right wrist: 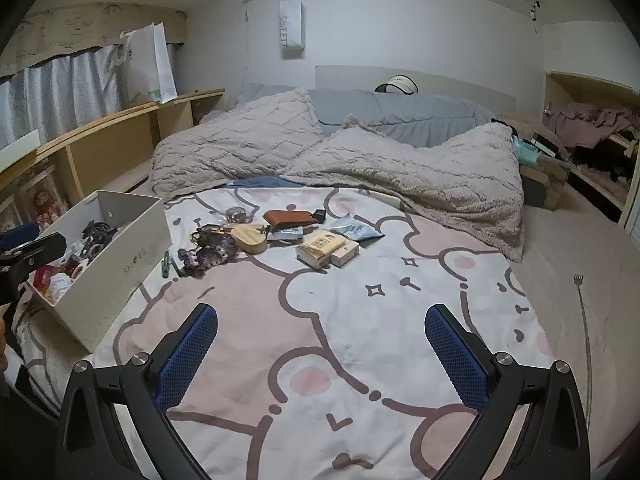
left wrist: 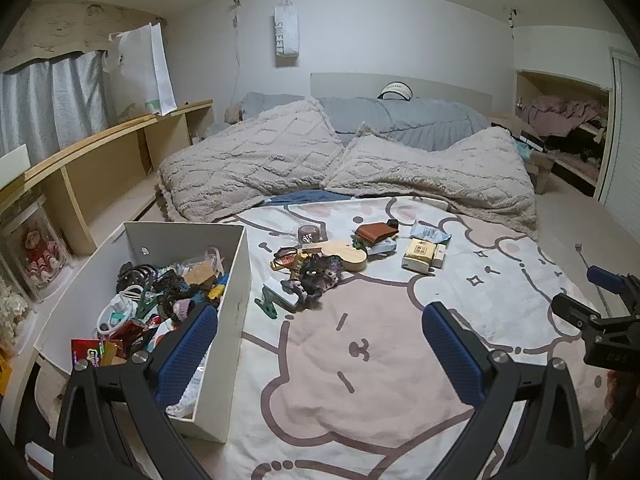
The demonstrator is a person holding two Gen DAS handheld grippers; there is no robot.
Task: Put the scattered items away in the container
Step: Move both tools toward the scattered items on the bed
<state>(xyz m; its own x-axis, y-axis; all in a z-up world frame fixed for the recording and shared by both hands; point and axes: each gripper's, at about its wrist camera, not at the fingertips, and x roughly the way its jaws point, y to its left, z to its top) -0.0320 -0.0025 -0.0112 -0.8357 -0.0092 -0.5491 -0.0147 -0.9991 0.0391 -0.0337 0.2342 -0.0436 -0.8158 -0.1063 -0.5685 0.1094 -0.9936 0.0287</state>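
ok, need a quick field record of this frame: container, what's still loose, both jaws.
surface: cartoon-print blanket on a bed
container: white box, open top, at the blanket's left edge, already part filled
loose items: cluster right of the box, including green clip, wooden case, brown pouch, yellow box
left gripper: jaws open, empty, its left finger over the box
right gripper: jaws open, empty, over bare blanket
status: tidying unfinished
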